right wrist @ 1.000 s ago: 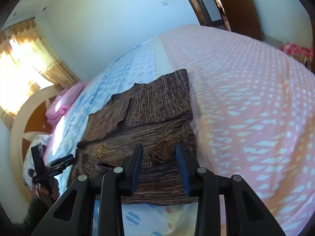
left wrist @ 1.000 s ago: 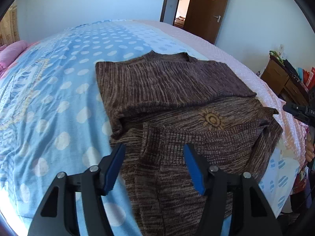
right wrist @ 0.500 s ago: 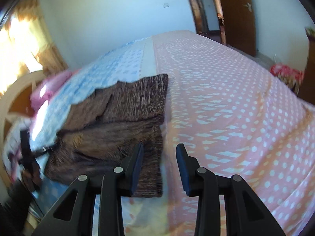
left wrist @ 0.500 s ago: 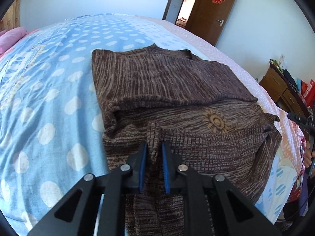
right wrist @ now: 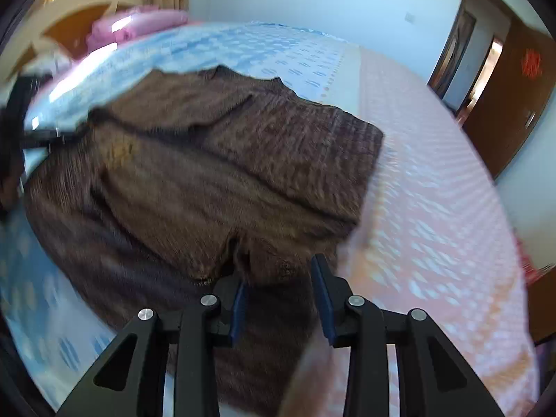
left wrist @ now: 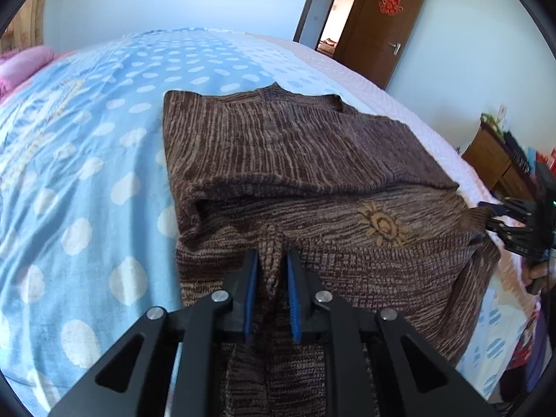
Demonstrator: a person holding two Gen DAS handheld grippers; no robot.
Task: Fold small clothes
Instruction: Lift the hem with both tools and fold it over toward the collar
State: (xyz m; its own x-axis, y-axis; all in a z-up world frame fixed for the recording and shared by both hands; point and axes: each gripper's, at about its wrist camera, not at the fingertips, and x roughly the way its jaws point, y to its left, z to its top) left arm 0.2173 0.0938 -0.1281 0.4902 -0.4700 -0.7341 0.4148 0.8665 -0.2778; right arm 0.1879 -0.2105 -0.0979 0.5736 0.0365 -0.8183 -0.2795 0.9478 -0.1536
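Left grip: your left gripper [left wrist: 271,279] is closing, its pads pinching a ridge of the brown sweater [left wrist: 295,160].
Right grip: your right gripper [right wrist: 279,292] stands spread over the sweater's near edge.
Axis: collar far from you, hem near.
Change: a second ago the left jaws were wide.
Look: brown ribbed knit, sleeves folded in, sun motif [left wrist: 380,224], on the bedspread [left wrist: 87,160].

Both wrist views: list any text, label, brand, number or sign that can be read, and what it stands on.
No text reads clearly in either view.
Door: red paper ornament, character-like, too small to read; a red blur in the right wrist view.
Sweater: gold sun emblem, a picture without letters.
Dresser: coloured items on top, any print too small and blurred.
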